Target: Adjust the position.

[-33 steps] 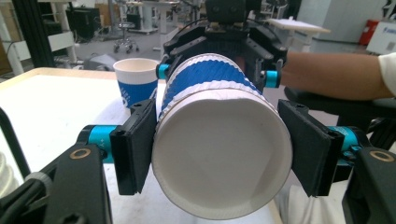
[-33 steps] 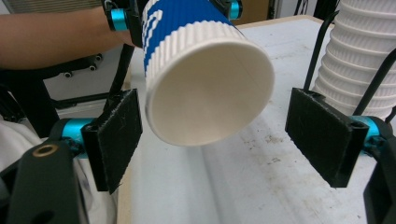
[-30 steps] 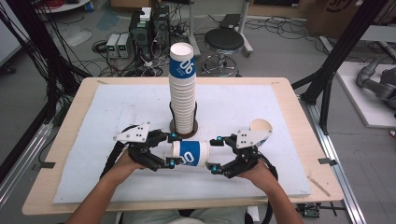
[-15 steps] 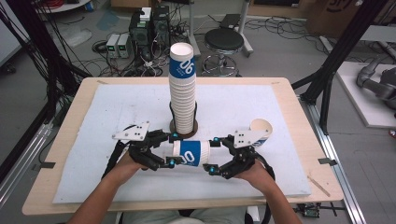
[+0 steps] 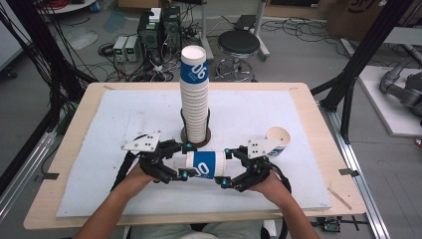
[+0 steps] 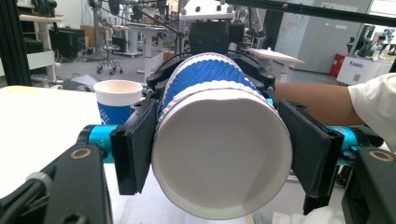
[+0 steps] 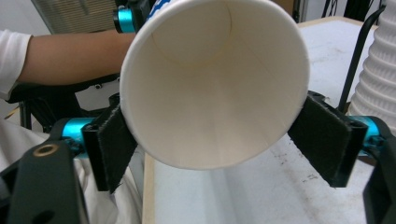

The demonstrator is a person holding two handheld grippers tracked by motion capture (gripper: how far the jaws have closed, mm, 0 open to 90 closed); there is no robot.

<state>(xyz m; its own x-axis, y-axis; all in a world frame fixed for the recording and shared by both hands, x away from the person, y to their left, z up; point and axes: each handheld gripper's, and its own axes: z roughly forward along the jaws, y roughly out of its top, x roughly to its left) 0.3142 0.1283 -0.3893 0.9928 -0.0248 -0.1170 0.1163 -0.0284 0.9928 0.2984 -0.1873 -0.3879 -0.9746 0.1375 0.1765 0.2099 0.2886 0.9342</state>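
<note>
Paper cup (image 5: 203,165), light and easily crushed, held level at lower centre: left gripper (image 5: 178,160) pinches its base end, while right gripper (image 5: 230,167), jaws just closing, straddles the open rim without a clear grip.

Wooden table (image 5: 74,164): rectangular light plywood top, standing on a grey workshop floor. White foam mat (image 5: 124,119): lying flat across most of the tabletop, leaving a bare wooden margin showing all round. Tall stack of ribbed paper cups (image 5: 194,94): standing upright in a dark round base at the mat's centre, topmost cup bearing a blue band. Single paper cup (image 5: 277,140): sitting upright, mouth open, at four o'clock from the stack, well apart from it.
</note>
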